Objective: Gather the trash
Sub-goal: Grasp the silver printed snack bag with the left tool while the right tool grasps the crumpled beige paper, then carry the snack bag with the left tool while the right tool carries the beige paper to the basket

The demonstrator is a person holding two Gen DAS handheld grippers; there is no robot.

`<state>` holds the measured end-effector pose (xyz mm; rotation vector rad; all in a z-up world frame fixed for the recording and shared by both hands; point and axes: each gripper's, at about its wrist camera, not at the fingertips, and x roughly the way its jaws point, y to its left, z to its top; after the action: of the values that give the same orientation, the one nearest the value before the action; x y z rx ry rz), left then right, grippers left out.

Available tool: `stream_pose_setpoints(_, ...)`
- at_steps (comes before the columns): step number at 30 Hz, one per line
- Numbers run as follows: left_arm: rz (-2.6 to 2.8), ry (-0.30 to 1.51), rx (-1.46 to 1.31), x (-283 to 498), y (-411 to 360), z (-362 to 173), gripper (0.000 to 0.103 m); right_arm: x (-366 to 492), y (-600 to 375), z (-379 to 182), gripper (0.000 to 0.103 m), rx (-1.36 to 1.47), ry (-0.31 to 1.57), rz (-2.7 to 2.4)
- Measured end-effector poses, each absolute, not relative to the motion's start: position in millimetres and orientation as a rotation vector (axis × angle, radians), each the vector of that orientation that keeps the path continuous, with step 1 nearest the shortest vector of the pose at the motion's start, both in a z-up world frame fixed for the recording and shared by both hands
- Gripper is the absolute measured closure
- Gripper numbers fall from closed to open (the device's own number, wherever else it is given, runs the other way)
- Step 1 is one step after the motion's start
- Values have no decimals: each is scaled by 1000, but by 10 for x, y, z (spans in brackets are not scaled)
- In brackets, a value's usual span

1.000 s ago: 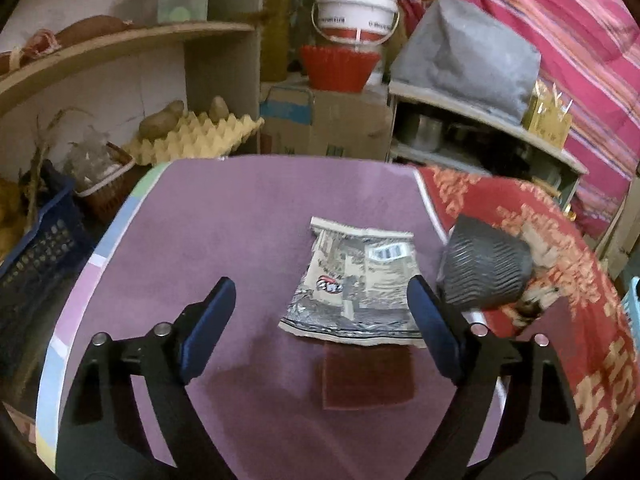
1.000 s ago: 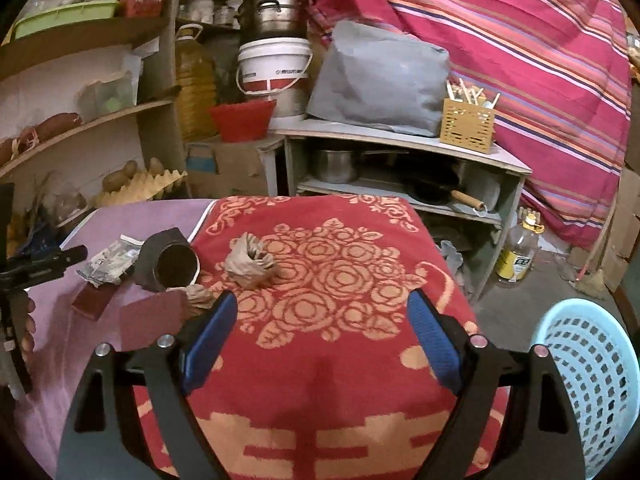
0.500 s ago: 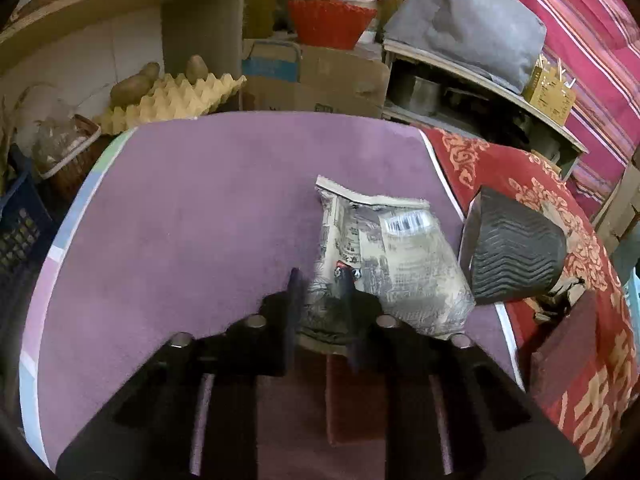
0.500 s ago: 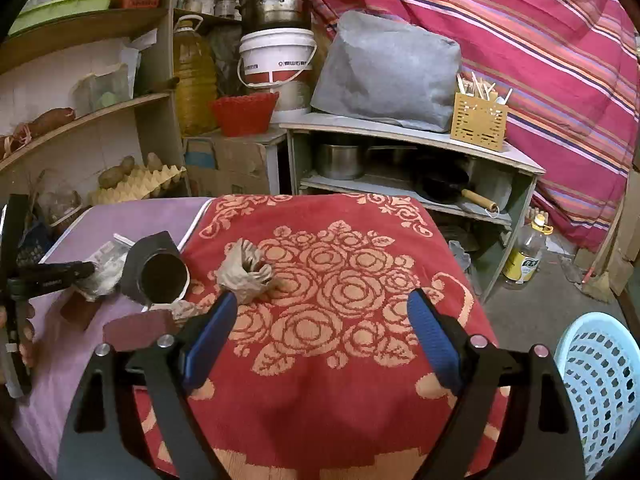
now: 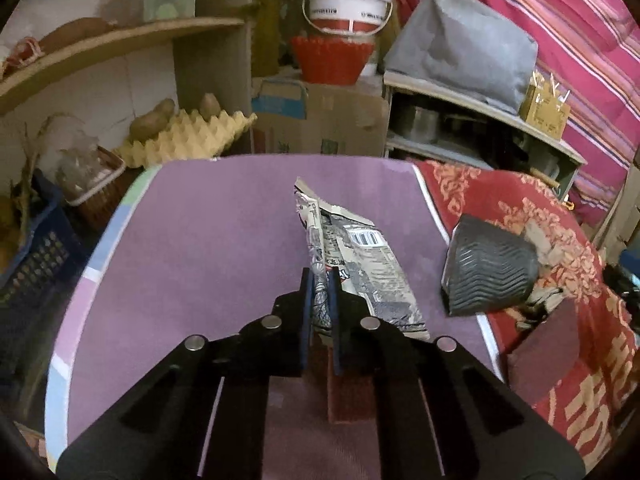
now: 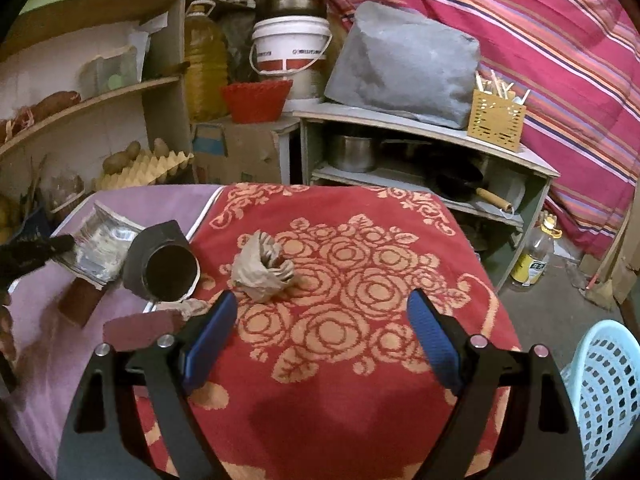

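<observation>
since the earlier frames the left gripper (image 5: 320, 280) has gone from spread wide to pressed together on the near edge of the snack wrapper (image 5: 360, 264), and that edge now stands up off the purple mat (image 5: 200, 248) between the two pads. the wrapper lies at about 12 to 1 o'clock from the left gripper, its far corner raised and its right side trailing on the mat. a dark ribbed cup (image 5: 488, 276) lies on its side at 3 o'clock, near the wrapper but apart from it, and a dark red pad (image 5: 352, 384) sits on the mat under the gripper. the right gripper (image 6: 320, 328) is spread wide and holds nothing; it hangs over the red floral cloth (image 6: 360, 420), with a crumpled paper ball (image 6: 260, 268) at its 11 o'clock. a pale blue basket (image 6: 608, 396) stands at 4 o'clock of the right view, off the table edge, and is judged the likely drop point. procedure: keep the pinch firm, since only a thin edge is held and foil film slips readily. lift straight up until the trailing side clears the mat. carry the wrapper above the cup so it does not snag or roll it. release only when the wrapper is over the basket opening.
</observation>
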<state>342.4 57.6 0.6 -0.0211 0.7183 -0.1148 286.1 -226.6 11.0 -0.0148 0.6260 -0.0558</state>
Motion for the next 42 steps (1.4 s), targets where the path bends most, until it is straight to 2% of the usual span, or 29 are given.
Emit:
stream_pose_setpoints(16,-90,628,-42,3256,744,277,97,3579,-1945,-175,19,-95,758,-35)
stream_pose_setpoints(18,-91,627,-50,3262,751,280,97,3620,-1940,-205,25,-90,777,-24)
stream_pose_setpoints(19,-93,627,-54,3274,749,283,97,3641,-1942,-226,33,-82,792,-10)
stream_pose_setpoints(23,-102,622,-55,3274,706,291,98,3648,-1947,-250,51,-52,808,37)
stream_pose_setpoints(42,-147,561,-22,3069,462,508,99,3011,-2227,318,52,-38,666,20)
